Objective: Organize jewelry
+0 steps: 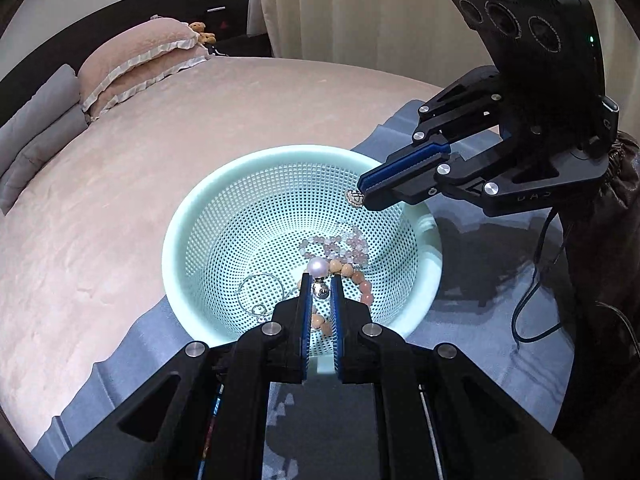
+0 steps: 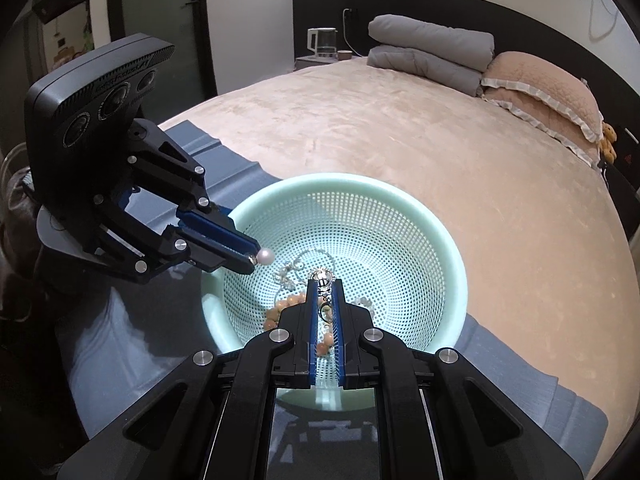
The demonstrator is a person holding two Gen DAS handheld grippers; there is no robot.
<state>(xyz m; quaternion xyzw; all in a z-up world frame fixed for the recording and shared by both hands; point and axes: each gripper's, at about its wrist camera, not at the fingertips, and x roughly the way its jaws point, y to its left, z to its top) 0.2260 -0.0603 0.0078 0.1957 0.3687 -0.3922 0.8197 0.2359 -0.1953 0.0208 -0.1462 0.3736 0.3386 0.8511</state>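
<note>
only our right wrist view shows the white kettle (image 2: pixel 323 42) beyond the bed's far edge. we count two grippers over one pale green perforated plastic basket (image 1: pixel 208 216). our left gripper (image 1: pixel 320 278) pinches a white pearl earring (image 1: pixel 318 269); our right gripper (image 2: pixel 324 282) clamps a small silver charm (image 2: pixel 322 278). inside the basket lie two beaded bracelets, peach (image 1: pixel 362 286) and pale pink (image 1: pixel 344 245), plus a thin silver chain (image 1: pixel 260 292).

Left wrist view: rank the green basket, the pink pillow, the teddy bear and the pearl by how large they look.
1. green basket
2. pink pillow
3. teddy bear
4. pearl, held at the left gripper tips

The pillow and bear lie far back, so they look smaller than they really are; bear and pearl look close in size.
</note>
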